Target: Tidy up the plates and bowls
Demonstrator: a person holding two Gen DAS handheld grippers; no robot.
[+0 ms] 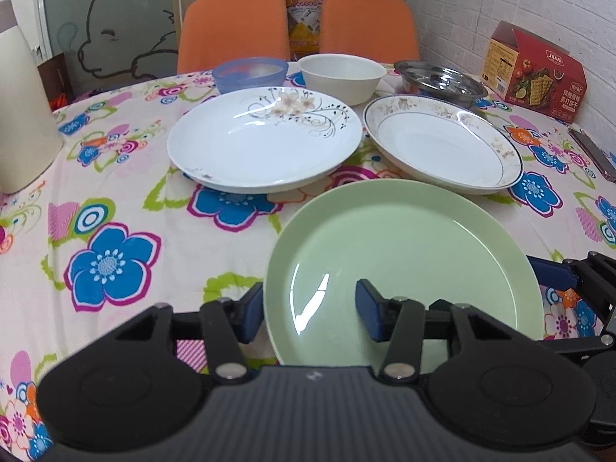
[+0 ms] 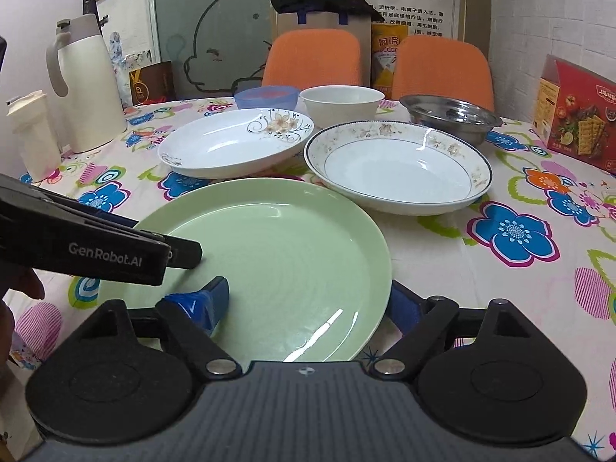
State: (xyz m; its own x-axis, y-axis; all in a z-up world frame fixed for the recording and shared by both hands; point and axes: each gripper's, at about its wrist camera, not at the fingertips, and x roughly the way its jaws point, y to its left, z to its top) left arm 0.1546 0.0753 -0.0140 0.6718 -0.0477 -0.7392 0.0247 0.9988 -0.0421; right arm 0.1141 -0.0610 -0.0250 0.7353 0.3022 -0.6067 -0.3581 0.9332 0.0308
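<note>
A green plate (image 1: 408,246) lies at the near edge of the flowered table, also in the right wrist view (image 2: 277,246). My left gripper (image 1: 308,312) is open and straddles its left rim, one finger inside, one outside. My right gripper (image 2: 308,308) is open and straddles its right rim the same way. Behind stand a white flowered plate (image 1: 261,142) (image 2: 231,146), a blue-rimmed plate (image 1: 442,146) (image 2: 396,165), a blue bowl (image 1: 250,73) (image 2: 265,96), a white bowl (image 1: 342,75) (image 2: 340,106) and a steel bowl (image 1: 439,81) (image 2: 450,115).
A white thermos (image 2: 84,81) (image 1: 19,115) and a small white container (image 2: 32,134) stand at the left. A red cracker box (image 1: 535,73) (image 2: 577,115) stands at the right, with a dark flat object (image 1: 593,154) near it. Two orange chairs (image 1: 235,27) stand behind the table.
</note>
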